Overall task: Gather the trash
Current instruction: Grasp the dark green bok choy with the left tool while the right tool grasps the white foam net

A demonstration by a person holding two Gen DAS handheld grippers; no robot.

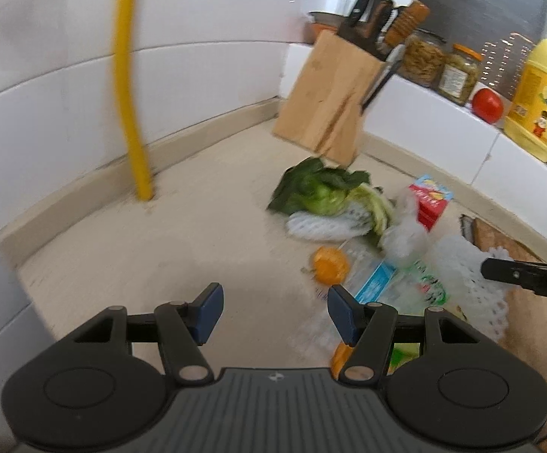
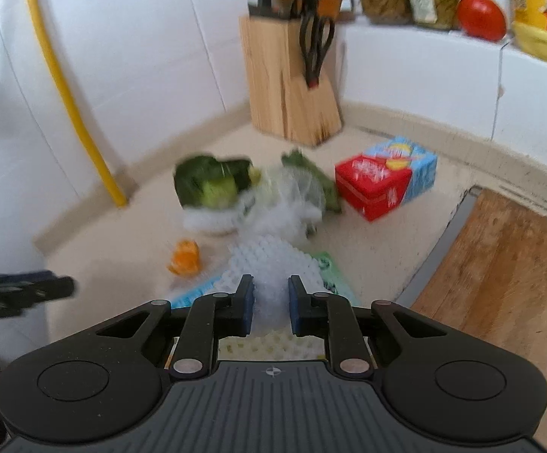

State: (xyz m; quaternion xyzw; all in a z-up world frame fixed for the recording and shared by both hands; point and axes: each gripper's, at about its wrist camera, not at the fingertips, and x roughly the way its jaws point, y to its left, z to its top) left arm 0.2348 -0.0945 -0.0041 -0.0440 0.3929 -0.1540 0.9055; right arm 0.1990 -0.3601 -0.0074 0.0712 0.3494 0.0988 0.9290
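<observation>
Presently, an entry for a kitchen corner in the middle of a trash collection.

Worktop [image 2: 130,249]: pale stone, tiled wall behind, yellow pipe [image 1: 128,87] in the far left corner, wooden board [image 2: 500,264] at the near right.

Trash, loose in a cluster mid-worktop:
- white foam net [image 2: 269,264], nearest the right-hand tool, lying partly over flat printed wrappers [image 1: 398,283];
- orange peel [image 2: 186,258], just left of the net;
- wilted green leaves [image 2: 209,185] with a second white net and a crumpled clear bag, farther back;
- red-and-blue carton [image 2: 385,179], far right of the cluster.

Not trash, by my judgement: knife block [image 2: 288,75] against the far wall; jars, a tomato [image 2: 481,17] and a yellow oil jug [image 1: 538,102] on the raised ledge.

Right gripper [image 2: 271,304]: fingers drawn narrow, the foam net bunched between the blue pads; blur softens the contact, but it looks like a pinch on the net.

Left gripper [image 1: 275,313]: fingers moderately wide, nothing between them, over bare worktop left of the wrappers.

Progress: early. No bin or bag for the trash shows in either view. One net appears gripped; peel, leaves, bag, wrappers, carton and the second net all lie uncollected.
</observation>
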